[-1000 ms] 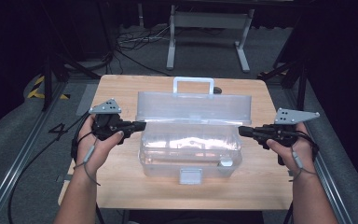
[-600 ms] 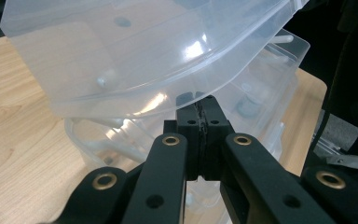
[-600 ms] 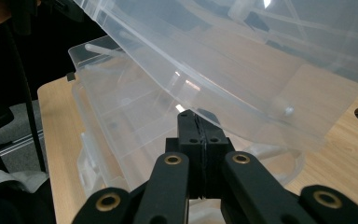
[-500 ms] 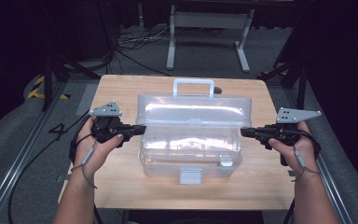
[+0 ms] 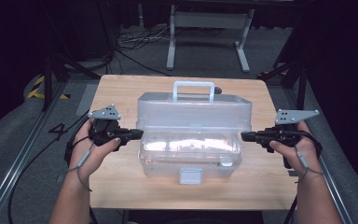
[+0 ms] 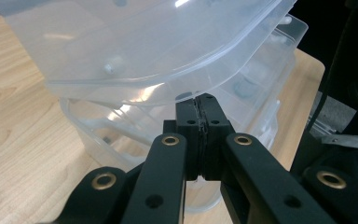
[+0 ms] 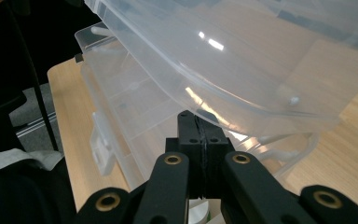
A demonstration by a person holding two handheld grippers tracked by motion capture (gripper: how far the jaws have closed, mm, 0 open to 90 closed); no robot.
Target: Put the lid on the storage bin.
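The high view looks forward and down on the desk (image 5: pixel 121 93), while both gripper views sit close under the clear plastic toolbox (image 5: pixel 193 130) all three share.

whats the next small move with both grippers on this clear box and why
Probably raise both a little more, evenly. The left gripper and right gripper, both shut, sit under the lid edge; the lid is partly lifted off the box base.

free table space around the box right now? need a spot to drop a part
Bare wood shows on the wooden table behind the clear plastic toolbox at both far corners, and in a strip along the near edge either side of its front latch. The flanks are crowded: left gripper and right gripper sit at the box ends.
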